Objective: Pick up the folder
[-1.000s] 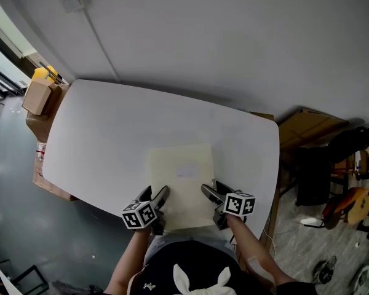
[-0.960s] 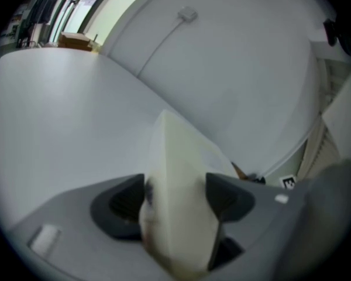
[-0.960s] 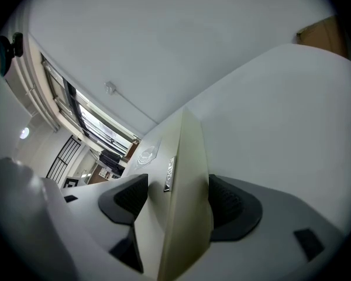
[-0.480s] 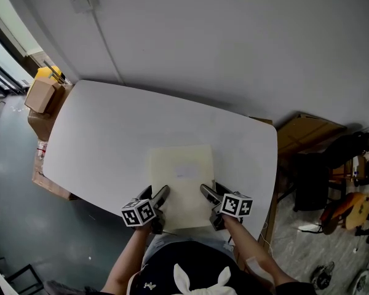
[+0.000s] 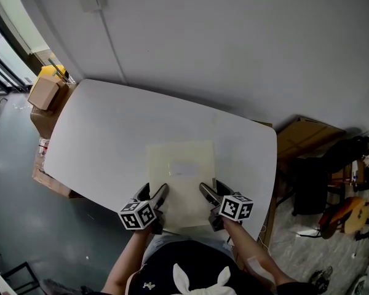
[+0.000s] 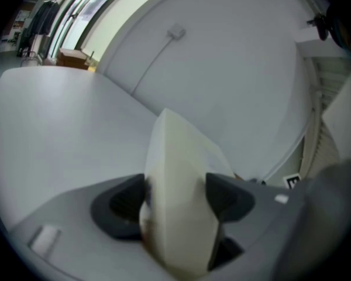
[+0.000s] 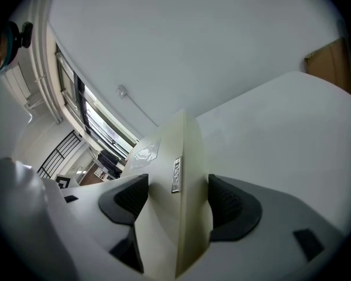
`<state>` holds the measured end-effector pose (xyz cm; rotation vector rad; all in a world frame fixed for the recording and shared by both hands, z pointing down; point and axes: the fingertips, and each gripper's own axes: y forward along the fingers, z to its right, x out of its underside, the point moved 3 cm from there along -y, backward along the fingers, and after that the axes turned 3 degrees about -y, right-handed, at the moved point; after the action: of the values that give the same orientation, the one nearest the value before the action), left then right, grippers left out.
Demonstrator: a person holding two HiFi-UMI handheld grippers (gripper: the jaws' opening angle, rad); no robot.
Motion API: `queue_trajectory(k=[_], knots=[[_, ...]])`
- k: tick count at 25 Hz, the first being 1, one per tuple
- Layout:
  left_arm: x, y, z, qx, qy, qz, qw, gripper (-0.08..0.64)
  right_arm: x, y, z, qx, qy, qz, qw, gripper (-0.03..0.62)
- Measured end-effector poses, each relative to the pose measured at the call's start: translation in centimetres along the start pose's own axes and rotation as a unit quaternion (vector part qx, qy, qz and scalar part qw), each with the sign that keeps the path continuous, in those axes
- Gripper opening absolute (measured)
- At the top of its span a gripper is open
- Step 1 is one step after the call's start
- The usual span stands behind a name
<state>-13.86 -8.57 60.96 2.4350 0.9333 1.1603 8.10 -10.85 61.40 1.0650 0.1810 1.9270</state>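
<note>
A cream folder (image 5: 181, 176) lies flat near the front edge of the white table (image 5: 104, 128), a pale label at its middle. My left gripper (image 5: 157, 196) grips its near left corner and my right gripper (image 5: 207, 195) its near right corner. In the left gripper view the folder (image 6: 176, 163) fills the gap between the dark pads (image 6: 124, 202), so my left gripper (image 6: 175, 199) is shut on it. In the right gripper view the folder (image 7: 181, 157), with a small metal clip on its edge, sits clamped in my right gripper (image 7: 178, 202). Whether the folder is off the table I cannot tell.
A cardboard box (image 5: 44, 93) and a yellow object (image 5: 53, 72) stand past the table's left end. Another cardboard box (image 5: 306, 134) and a dark chair (image 5: 315, 177) sit to the right. The grey wall with a socket (image 5: 92, 0) runs behind the table.
The head camera has shifted slightly. Both grippers stay at the folder's near corners with hardly any movement.
</note>
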Motion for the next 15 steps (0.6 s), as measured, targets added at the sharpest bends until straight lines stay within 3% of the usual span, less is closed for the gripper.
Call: queue_trajectory(k=[15], knots=[[-3.5,-2.7,3.6,0.015,0.045,0.054,0.9975,0.313,-3.6,-2.5,-3.6,-0.015,-0.048,0.050,0.997,0.286]])
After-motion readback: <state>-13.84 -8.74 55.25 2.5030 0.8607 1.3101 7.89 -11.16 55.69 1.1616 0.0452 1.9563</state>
